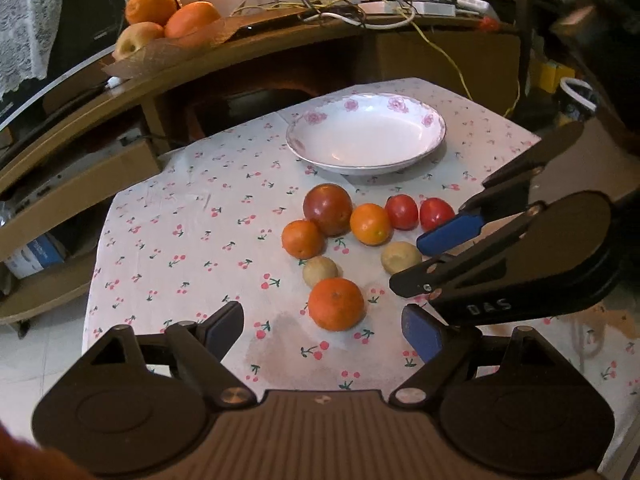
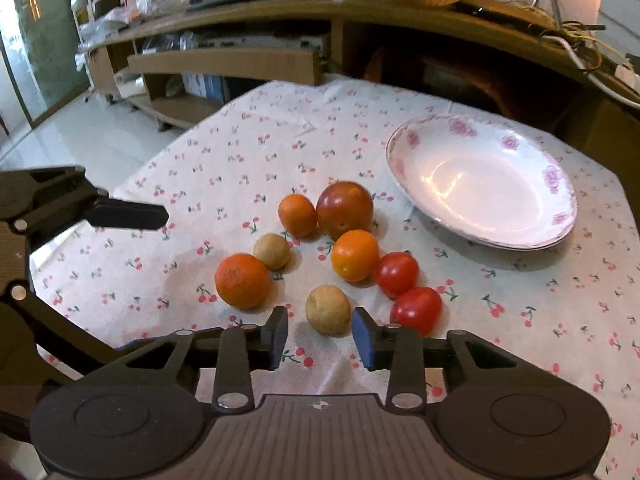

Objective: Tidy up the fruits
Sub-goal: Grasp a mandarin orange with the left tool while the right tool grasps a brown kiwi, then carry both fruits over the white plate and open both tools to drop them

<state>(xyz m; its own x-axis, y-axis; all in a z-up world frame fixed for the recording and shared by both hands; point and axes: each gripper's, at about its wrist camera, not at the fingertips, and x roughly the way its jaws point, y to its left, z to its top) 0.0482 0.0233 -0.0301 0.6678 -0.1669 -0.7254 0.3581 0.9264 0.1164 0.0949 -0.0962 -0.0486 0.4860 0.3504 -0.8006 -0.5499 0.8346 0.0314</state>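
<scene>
Left hand-held gripper [image 1: 322,330]: jaws spread wide, nothing between the pads; hangs above the near edge of the worktop, tilted down toward the fruit.
Right hand-held gripper [image 2: 320,338]: jaws partly apart, not pressing on anything; angled down over the near side of the group, with the nearer pale fruit just beyond the gap between the fingertips.
Large orange [image 1: 336,304]: nearest fruit to the left hand-held gripper, on the cloth, just ahead of its open jaws.
Pale round fruits: two, tan-yellow; one [image 1: 320,270] touches or nearly touches the far side of the large orange, the other [image 2: 328,309] lies apart, closest to the right hand-held gripper.
Small oranges: one [image 1: 303,239] beside the dark red fruit, one [image 1: 371,224] between the dark red fruit and the tomatoes.
Dark red round fruit [image 1: 328,209]: largest of the cluster, at its far side; kind cannot be told.
Tomatoes: two red ones [image 2: 397,274] and [image 2: 417,310], side by side at the right of the group.
Plate [image 1: 404,160]: white, deep, pink flowers on the rim; holds no fruit; stands beyond the cluster, apart from it.
Worktop [image 1: 180,216]: covered with a white cherry-print cloth.
Shelf behind [image 1: 280,40]: wooden, carries a dish of further oranges [image 1: 192,19] and tangled cables.
</scene>
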